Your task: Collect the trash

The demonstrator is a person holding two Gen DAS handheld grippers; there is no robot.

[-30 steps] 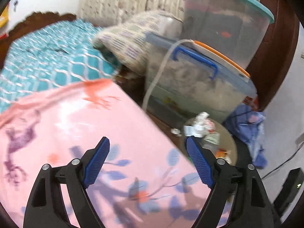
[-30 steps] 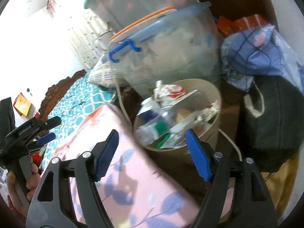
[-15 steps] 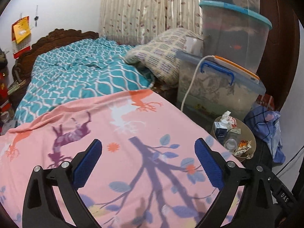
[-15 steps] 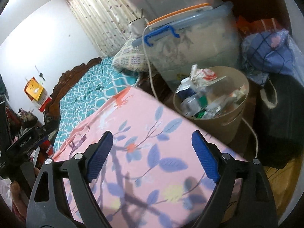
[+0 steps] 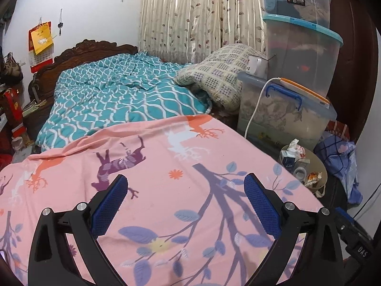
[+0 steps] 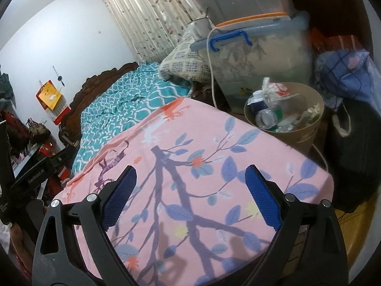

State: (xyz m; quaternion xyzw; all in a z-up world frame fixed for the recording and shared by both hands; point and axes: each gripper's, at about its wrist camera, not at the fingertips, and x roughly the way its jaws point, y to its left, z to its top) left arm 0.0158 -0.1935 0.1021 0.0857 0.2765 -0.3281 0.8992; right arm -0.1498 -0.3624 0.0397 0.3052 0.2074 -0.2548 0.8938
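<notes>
The left tool [image 5: 185,196] hangs over the pink sheet [image 5: 166,190] near the bed's foot, its blue pads spread wide with nothing between them. The right tool [image 6: 190,190], over the sheet's right corner, is opening, also empty. The trash bin [image 6: 307,133] stands on the floor just off the bed's right edge, heaped with bottles and wrappers. No loose trash shows on the sheet, so the sensible course seems a sweep along the bed's edges, with both tools kept spread.
</notes>
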